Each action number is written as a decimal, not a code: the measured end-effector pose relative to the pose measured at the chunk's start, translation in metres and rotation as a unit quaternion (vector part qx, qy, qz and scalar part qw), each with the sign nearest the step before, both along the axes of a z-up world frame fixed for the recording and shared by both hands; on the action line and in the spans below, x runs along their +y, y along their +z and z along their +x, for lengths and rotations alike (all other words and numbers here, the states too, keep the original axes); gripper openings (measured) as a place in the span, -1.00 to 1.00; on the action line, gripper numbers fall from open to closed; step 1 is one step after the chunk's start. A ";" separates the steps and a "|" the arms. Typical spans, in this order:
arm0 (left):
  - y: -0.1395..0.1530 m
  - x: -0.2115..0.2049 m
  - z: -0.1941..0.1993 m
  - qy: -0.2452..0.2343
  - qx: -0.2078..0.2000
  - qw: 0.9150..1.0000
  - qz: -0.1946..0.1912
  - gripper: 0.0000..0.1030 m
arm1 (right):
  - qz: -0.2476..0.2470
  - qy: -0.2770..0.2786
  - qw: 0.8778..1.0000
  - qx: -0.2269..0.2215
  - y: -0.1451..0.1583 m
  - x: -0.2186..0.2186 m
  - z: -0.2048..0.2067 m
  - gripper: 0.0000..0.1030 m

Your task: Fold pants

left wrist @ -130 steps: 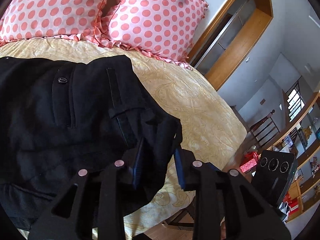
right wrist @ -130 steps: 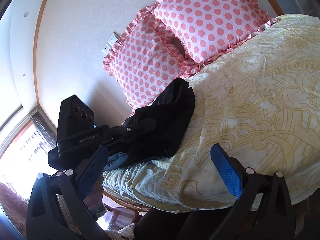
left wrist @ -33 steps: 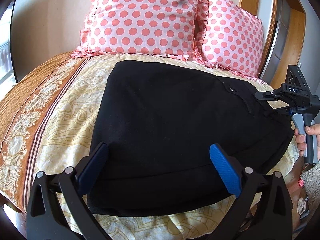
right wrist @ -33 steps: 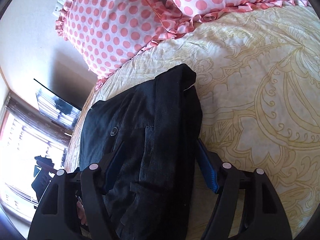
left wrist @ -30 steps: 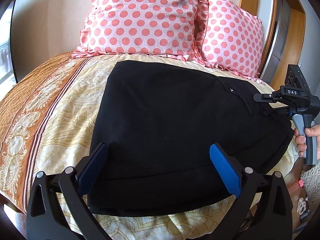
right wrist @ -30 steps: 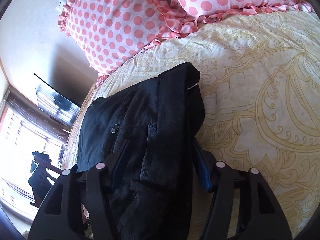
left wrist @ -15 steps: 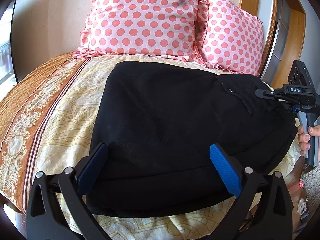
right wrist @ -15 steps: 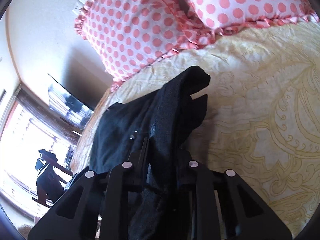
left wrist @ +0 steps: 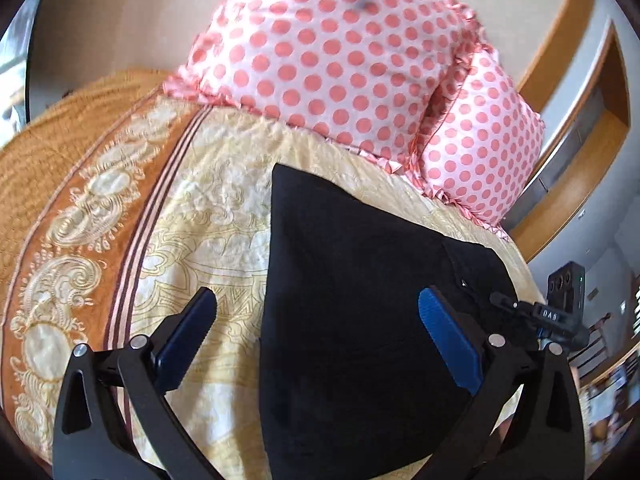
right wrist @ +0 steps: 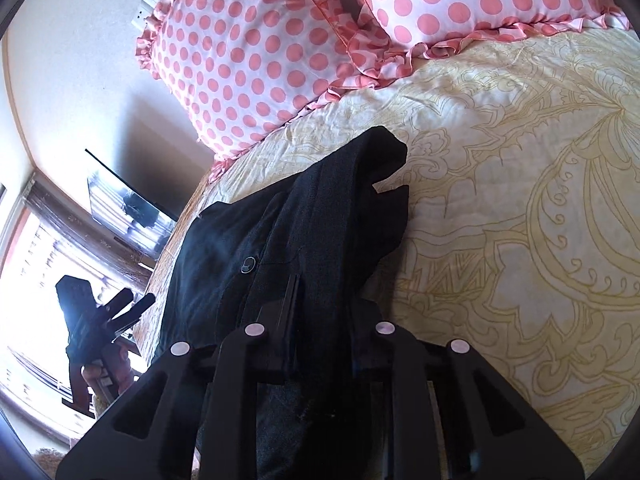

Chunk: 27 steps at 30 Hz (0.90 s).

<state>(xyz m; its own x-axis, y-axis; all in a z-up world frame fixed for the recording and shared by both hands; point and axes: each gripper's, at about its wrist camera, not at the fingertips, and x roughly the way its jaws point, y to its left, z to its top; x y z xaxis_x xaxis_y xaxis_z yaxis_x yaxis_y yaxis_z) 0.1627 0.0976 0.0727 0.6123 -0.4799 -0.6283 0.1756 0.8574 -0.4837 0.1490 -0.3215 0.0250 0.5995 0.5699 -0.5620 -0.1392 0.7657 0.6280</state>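
Black pants [left wrist: 360,300] lie partly folded on the yellow patterned bedspread [left wrist: 208,216]. My left gripper [left wrist: 320,332] is open and empty, hovering over the near left edge of the pants. My right gripper [right wrist: 320,312] is shut on the waistband end of the pants [right wrist: 304,240], which is bunched and slightly lifted, with a button [right wrist: 248,265] showing. The right gripper also shows at the far right of the left wrist view [left wrist: 540,316]. The left gripper shows at the left of the right wrist view [right wrist: 100,320].
Two pink polka-dot pillows [left wrist: 340,48] [right wrist: 248,52] lie at the head of the bed. An orange patterned border [left wrist: 60,208] runs along the bed's left side. Wooden cabinetry [left wrist: 580,128] stands to the right. A window [right wrist: 36,264] is beyond the bed's edge.
My right gripper has closed on the waistband end and lifted it. My left gripper has stayed open, swung left and tilted; it now sits over the pants' left edge.
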 end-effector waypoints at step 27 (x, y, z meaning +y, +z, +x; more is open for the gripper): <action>0.003 -0.028 0.064 -0.038 0.043 0.998 -0.028 -0.88 | 0.037 0.007 0.999 -0.020 0.007 -0.004 0.010 -0.61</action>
